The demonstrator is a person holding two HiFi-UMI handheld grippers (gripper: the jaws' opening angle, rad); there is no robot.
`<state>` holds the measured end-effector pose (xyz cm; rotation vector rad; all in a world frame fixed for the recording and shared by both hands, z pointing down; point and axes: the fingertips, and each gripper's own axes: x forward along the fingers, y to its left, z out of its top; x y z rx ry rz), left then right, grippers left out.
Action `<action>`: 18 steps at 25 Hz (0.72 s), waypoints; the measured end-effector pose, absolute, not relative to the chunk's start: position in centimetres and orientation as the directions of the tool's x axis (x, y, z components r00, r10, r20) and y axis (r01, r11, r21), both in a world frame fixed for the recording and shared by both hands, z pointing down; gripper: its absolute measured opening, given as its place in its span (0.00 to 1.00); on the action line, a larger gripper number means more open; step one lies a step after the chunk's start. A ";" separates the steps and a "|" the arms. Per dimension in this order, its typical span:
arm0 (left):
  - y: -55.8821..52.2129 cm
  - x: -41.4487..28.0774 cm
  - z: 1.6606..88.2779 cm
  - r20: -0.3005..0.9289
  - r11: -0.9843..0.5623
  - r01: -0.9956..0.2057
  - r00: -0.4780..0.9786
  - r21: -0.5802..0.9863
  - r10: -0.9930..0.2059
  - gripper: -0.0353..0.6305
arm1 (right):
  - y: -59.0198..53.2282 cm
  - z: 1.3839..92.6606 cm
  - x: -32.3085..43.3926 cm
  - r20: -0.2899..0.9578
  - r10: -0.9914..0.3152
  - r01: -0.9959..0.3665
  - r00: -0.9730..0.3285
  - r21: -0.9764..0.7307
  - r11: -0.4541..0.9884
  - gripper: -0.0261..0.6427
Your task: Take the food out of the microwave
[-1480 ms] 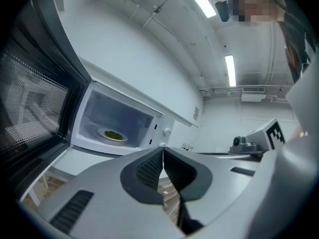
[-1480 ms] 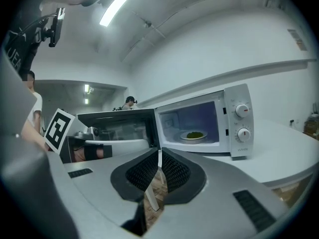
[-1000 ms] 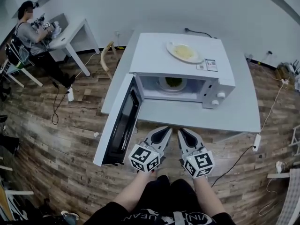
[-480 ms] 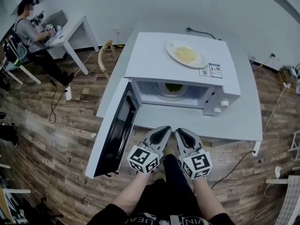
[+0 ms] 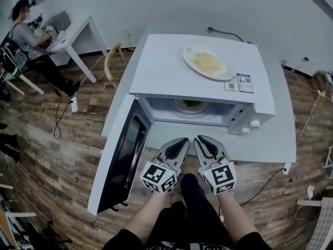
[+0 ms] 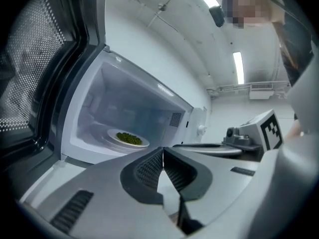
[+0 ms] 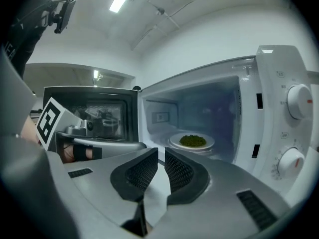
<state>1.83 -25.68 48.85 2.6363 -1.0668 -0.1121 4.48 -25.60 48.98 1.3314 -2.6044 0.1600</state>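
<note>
Looming larger than a second ago, the microwave (image 5: 203,72) and its swung-open door (image 5: 117,158) fill mid-frame. Both tools have closed in, so the reach inside probably comes next. The left gripper (image 5: 182,141) is pressed together and the right gripper (image 5: 201,139) nearly so, both empty. Only the gripper views show the whole plate (image 7: 174,142) of green food (image 7: 192,141) inside. The head view catches just its edge.
</note>
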 end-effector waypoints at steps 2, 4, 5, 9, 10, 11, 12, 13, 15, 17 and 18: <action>-26.3 1.7 49.1 0.043 -0.678 -0.676 0.717 0.288 -0.696 0.07 | -26.7 48.9 4.2 0.237 -0.788 -0.808 -0.568 0.024 0.589 0.10; -26.9 1.3 49.2 0.043 -0.669 -0.689 0.705 0.280 -0.708 0.07 | -27.6 48.8 3.9 0.237 -0.786 -0.801 -0.571 0.049 0.596 0.10; -27.2 1.1 49.2 0.041 -0.663 -0.695 0.698 0.280 -0.714 0.07 | -28.0 48.7 3.6 0.238 -0.785 -0.797 -0.572 0.063 0.600 0.10; -28.1 0.9 49.3 0.037 -0.653 -0.705 0.687 0.278 -0.726 0.07 | -29.5 48.5 3.0 0.252 -0.786 -0.785 -0.564 0.132 0.605 0.10; -28.3 0.9 49.3 0.037 -0.653 -0.706 0.686 0.276 -0.727 0.07 | -29.9 48.5 2.9 0.260 -0.788 -0.783 -0.558 0.150 0.604 0.10; -28.4 0.9 49.4 0.037 -0.651 -0.708 0.684 0.273 -0.728 0.07 | -30.3 48.6 2.9 0.271 -0.789 -0.780 -0.552 0.166 0.603 0.10; -28.6 0.8 49.4 0.038 -0.648 -0.711 0.681 0.272 -0.731 0.07 | -30.8 48.8 2.9 0.285 -0.789 -0.779 -0.545 0.178 0.602 0.10; -28.8 0.7 49.4 0.038 -0.644 -0.715 0.677 0.272 -0.735 0.07 | -31.3 49.0 2.9 0.300 -0.789 -0.778 -0.536 0.186 0.600 0.10; -29.1 0.5 49.4 0.037 -0.633 -0.722 0.667 0.278 -0.744 0.07 | -32.2 49.4 3.1 0.325 -0.791 -0.781 -0.518 0.199 0.592 0.10; -29.3 0.4 49.5 0.035 -0.626 -0.726 0.661 0.283 -0.750 0.07 | -32.9 49.5 3.3 0.337 -0.796 -0.781 -0.502 0.218 0.585 0.10; -29.4 0.3 49.5 0.035 -0.624 -0.728 0.658 0.284 -0.752 0.07 | -33.3 49.6 3.4 0.342 -0.799 -0.781 -0.495 0.228 0.582 0.10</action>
